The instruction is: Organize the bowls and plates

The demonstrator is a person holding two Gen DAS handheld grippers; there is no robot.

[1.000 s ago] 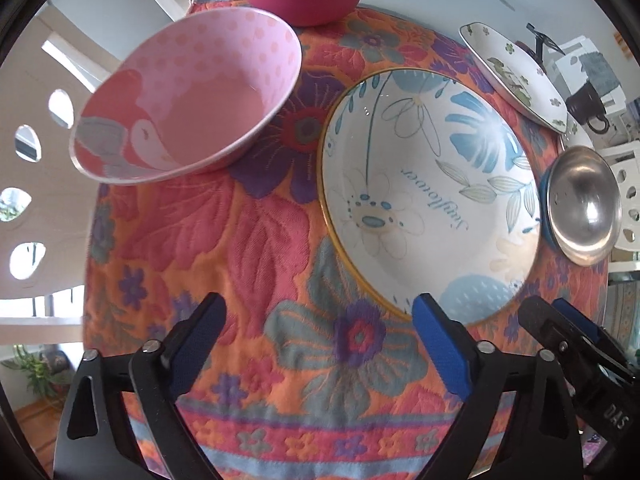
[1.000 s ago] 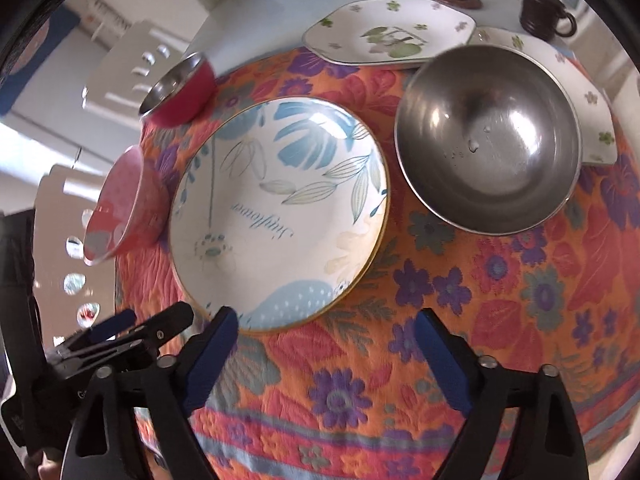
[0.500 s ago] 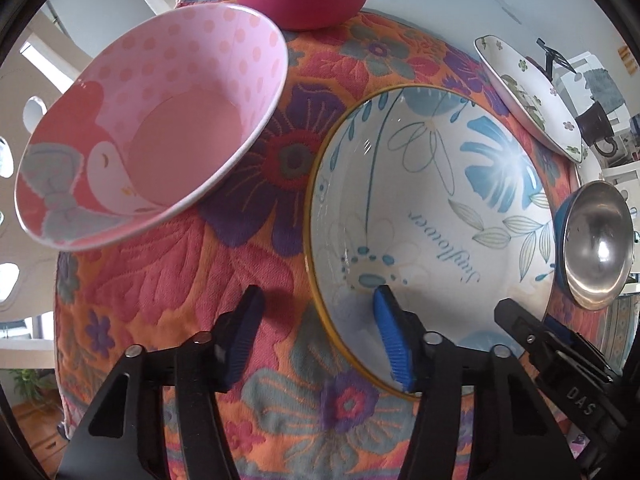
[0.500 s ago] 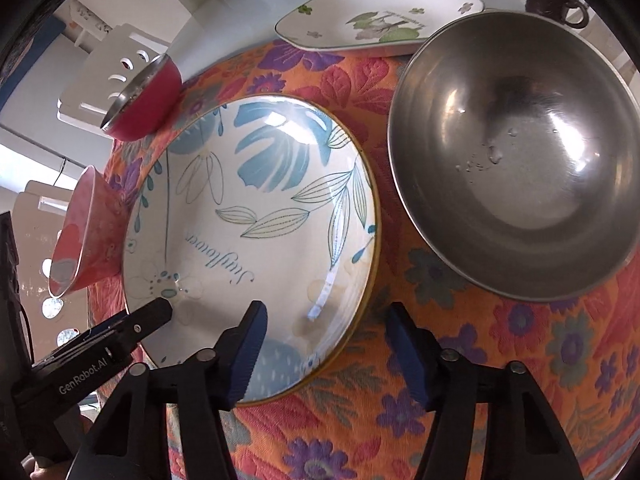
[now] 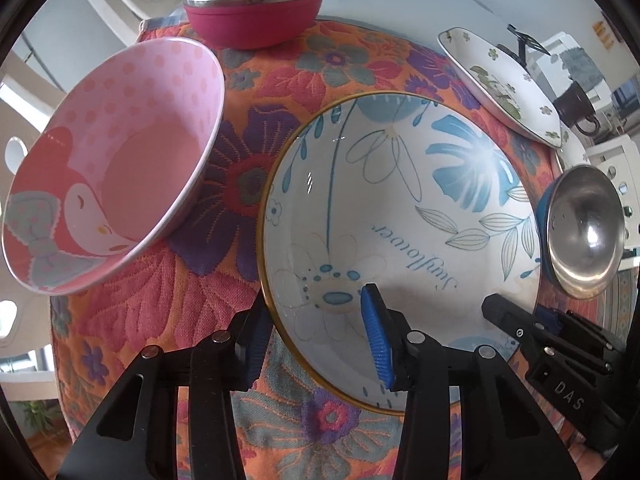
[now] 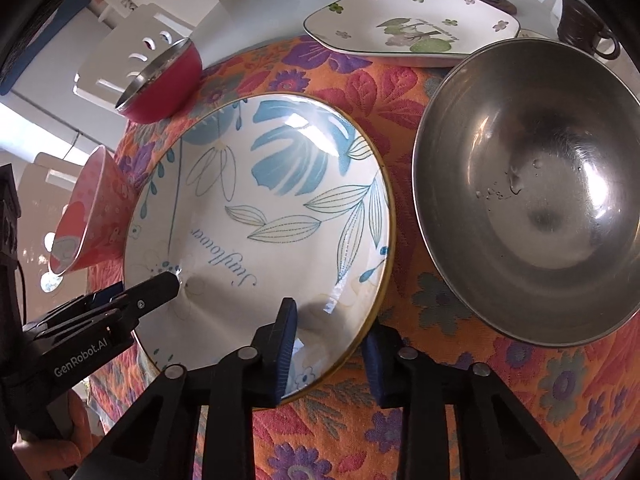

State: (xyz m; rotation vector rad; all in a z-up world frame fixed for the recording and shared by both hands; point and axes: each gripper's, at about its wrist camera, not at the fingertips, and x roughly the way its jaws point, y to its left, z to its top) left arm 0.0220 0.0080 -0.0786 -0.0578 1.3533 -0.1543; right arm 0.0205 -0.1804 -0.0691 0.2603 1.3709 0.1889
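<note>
A large white plate (image 5: 400, 200) (image 6: 260, 200) with blue leaves and a gold rim lies on the floral cloth. My left gripper (image 5: 316, 308) straddles the plate's near left rim, one pad outside and one over the inside. Its jaws are closing, and a gap still shows at the inner pad. My right gripper (image 6: 330, 320) straddles the near right rim. Its jaws are also closing, with the pads against the plate's wall. Each gripper shows in the other's view: the left gripper (image 6: 160, 284) and the right gripper (image 5: 516, 316).
A pink dotted bowl (image 5: 120, 160) leans to the plate's left. A red steel bowl (image 5: 256, 12) stands behind it. A big steel bowl (image 6: 532, 192) sits to the right, with a flowered white plate (image 6: 412, 28) and a dark cup (image 6: 580, 28) beyond. A hand (image 6: 52, 440) holds the left gripper.
Both grippers came down onto the blue-leaf plate's near rim, the left one sliding right to reach it. Both pairs of jaws narrowed from wide open to around the rim.
</note>
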